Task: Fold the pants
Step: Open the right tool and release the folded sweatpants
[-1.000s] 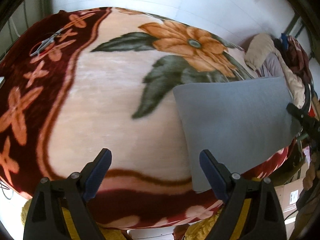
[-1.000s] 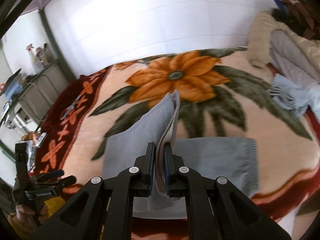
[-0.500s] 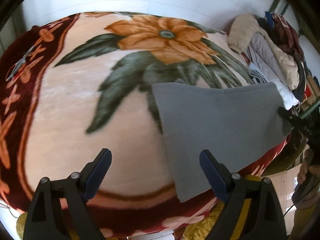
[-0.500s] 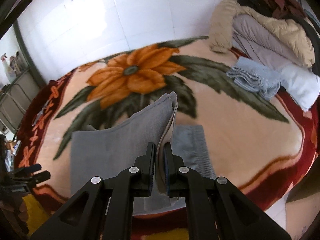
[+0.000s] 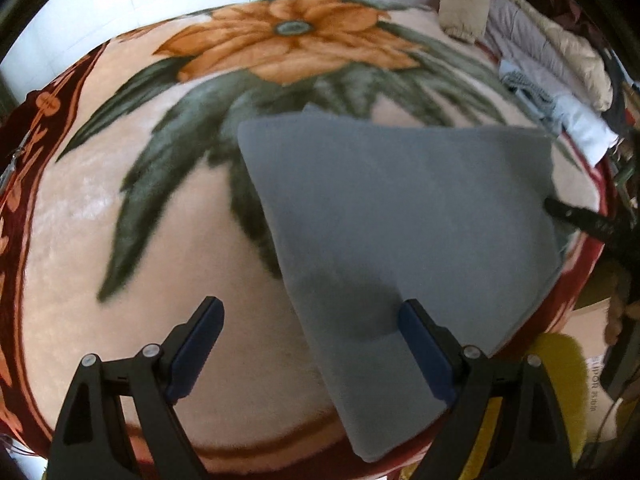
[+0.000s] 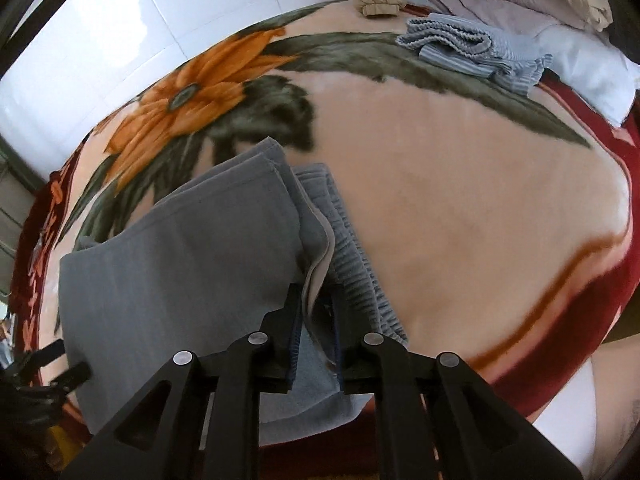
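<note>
Blanket (image 5: 100, 216) — peach plush with a large orange flower, dark green leaves and a dark red border; covers the whole work surface in both views.

Left gripper (image 5: 308, 350) — hovers above the near edge of the blanket, fingers spread wide and holding nothing. The left blue pad sits over bare peach blanket; the right blue pad sits over the near part of the pants, and the view does not show whether it touches the cloth.

Pants (image 5: 400, 220) — grey, folded into a flat, roughly four-sided panel lying on the near right part of the blanket, one corner reaching the red border at the near edge. In the right wrist view the pants (image 6: 176, 264) show a lifted upper layer with a pale inner lining, and a ribbed waistband beneath it on the right.

Right gripper (image 6: 316, 312) — fingers pressed close together, pinching the raised edge of the pants' upper layer; seen as a dark tip at the right edge of the panel in the left wrist view (image 5: 560, 208).

Striped cloth (image 6: 476, 52) — blue-grey, crumpled, far right on the blanket, well apart from the pants.

Clothes pile (image 5: 536, 36) — beige and mauve padded garments — heaped at the far right corner.
</note>
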`<state>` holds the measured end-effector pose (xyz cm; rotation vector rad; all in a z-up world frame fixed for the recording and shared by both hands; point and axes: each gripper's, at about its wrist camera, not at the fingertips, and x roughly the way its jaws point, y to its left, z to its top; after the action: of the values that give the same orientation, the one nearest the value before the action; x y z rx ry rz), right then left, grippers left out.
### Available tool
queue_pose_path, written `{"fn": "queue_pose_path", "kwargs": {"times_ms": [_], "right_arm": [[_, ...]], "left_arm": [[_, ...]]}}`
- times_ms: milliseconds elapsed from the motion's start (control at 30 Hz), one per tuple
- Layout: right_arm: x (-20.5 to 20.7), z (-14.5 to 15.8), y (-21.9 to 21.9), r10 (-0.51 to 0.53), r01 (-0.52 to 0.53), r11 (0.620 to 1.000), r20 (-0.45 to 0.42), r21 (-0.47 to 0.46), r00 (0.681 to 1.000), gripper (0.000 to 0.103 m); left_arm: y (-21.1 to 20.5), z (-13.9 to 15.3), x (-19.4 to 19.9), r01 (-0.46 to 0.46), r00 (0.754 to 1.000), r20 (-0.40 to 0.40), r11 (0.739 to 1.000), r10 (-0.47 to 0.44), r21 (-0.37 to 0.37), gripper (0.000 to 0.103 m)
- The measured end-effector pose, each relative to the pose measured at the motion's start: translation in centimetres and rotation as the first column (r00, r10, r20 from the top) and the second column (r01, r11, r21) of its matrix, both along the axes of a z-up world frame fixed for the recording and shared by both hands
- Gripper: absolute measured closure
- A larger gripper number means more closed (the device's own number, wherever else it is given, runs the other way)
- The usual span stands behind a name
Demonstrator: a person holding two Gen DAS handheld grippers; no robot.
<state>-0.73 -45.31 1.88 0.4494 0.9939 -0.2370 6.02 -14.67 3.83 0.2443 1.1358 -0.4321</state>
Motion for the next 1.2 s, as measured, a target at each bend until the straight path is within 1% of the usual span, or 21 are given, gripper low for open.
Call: {"fn": "queue_pose_path", "kwargs": {"times_ms": [100, 167, 267, 300, 333, 367, 500, 633, 700, 733, 767, 833, 867, 900, 967, 1033, 1067, 1133, 1167, 1200], "right_arm": [[-0.5, 1.3, 0.7, -0.009, 0.01, 0.999, 0.003, -0.04, 1.0, 0.085], [-1.2, 2.6, 1.7, -0.006, 0.009, 0.997, 0.03, -0.079, 1.0, 0.083], [-2.0, 4.4, 3.3, 0.006, 0.001, 0.997, 0.078, -0.082, 0.997, 0.077], [-2.4, 4.9, 4.3, 0.017, -0.01, 0.997, 0.097, -0.072, 0.995, 0.073], [-2.5, 5.0, 5.0, 0.03, -0.023, 0.998, 0.106, -0.064, 0.994, 0.07], [-2.6, 5.1, 6.1, 0.052, -0.046, 0.997, 0.113, -0.057, 0.992, 0.07], [-2.1, 3.7, 9.5, 0.129, -0.126, 0.991, 0.089, -0.04, 0.988, 0.07], [-1.2, 0.5, 12.7, 0.202, -0.202, 0.979, 0.014, -0.002, 0.979, 0.07], [-1.1, -1.3, 13.9, 0.228, -0.228, 0.974, -0.036, -0.003, 0.973, 0.07], [-1.2, -1.7, 14.3, 0.23, -0.231, 0.973, -0.036, -0.024, 0.973, 0.068], [-1.5, -1.8, 14.7, 0.232, -0.233, 0.971, -0.018, -0.055, 0.972, 0.067], [-1.7, -1.9, 15.1, 0.228, -0.228, 0.971, -0.008, -0.067, 0.974, 0.063], [-1.7, -2.0, 15.2, 0.226, -0.226, 0.972, -0.009, -0.069, 0.974, 0.063], [-1.7, -2.0, 15.2, 0.226, -0.226, 0.972, -0.009, -0.066, 0.974, 0.062], [-1.7, -2.2, 14.9, 0.219, -0.219, 0.974, 0.001, -0.05, 0.976, 0.061], [-2.0, -2.2, 14.4, 0.211, -0.211, 0.977, 0.023, -0.018, 0.977, 0.059], [-2.0, -2.2, 14.2, 0.21, -0.21, 0.978, 0.031, -0.005, 0.977, 0.058], [-2.0, -2.3, 14.0, 0.218, -0.219, 0.976, 0.048, 0.021, 0.975, 0.05], [-2.0, -2.3, 14.1, 0.226, -0.228, 0.974, 0.052, 0.021, 0.973, 0.048], [-1.8, -2.3, 14.3, 0.233, -0.234, 0.972, 0.052, 0.016, 0.971, 0.044]], "left_arm": [[0.3, -1.3, 0.0, -0.001, 1.0, -0.011, 1.0, 0.001, 0.02, 0.011], [0.7, -1.4, -0.1, -0.01, 1.0, -0.021, 1.0, 0.01, 0.0, 0.011], [1.3, -1.3, -0.3, -0.015, 0.999, -0.035, 1.0, 0.015, -0.018, 0.011], [1.4, -1.3, -0.4, -0.014, 0.999, -0.037, 1.0, 0.013, -0.018, 0.011], [1.6, -1.3, -0.7, -0.012, 0.999, -0.039, 1.0, 0.011, -0.018, 0.011], [1.7, -1.2, -0.9, -0.009, 0.999, -0.041, 1.0, 0.008, -0.018, 0.011], [1.9, -1.4, -2.5, 0.014, 0.997, -0.072, 0.999, -0.016, -0.03, 0.011], [1.9, -2.1, -3.6, 0.029, 0.998, -0.053, 0.999, -0.028, 0.015, 0.011], [2.0, -2.2, -3.7, 0.033, 0.998, -0.051, 0.999, -0.033, 0.009, 0.01], [2.1, -2.1, -3.7, 0.034, 0.998, -0.054, 0.999, -0.033, 0.004, 0.011], [2.1, -2.1, -3.7, 0.033, 0.998, -0.059, 0.999, -0.033, 0.002, 0.011], [2.3, -1.9, -3.5, 0.027, 0.997, -0.07, 1.0, -0.027, -0.003, 0.011], [2.4, -1.5, -3.2, 0.016, 0.997, -0.07, 1.0, -0.017, -0.007, 0.013], [2.4, -1.1, -3.0, 0.005, 0.998, -0.063, 1.0, -0.006, -0.012, 0.017], [2.3, 0.0, -2.1, -0.007, 0.999, -0.036, 1.0, 0.006, -0.029, 0.018], [1.8, 0.8, -1.0, -0.008, 1.0, -0.009, 1.0, 0.008, -0.028, 0.019], [1.5, 1.1, -0.3, -0.011, 1.0, 0.005, 1.0, 0.011, -0.025, 0.021], [1.0, 1.5, 1.4, -0.023, 0.999, 0.029, 0.999, 0.024, -0.025, 0.026], [0.9, 1.5, 2.2, -0.031, 0.999, 0.036, 0.999, 0.032, -0.026, 0.029], [0.8, 1.4, 3.1, -0.043, 0.998, 0.044, 0.999, 0.044, -0.028, 0.03]]}}
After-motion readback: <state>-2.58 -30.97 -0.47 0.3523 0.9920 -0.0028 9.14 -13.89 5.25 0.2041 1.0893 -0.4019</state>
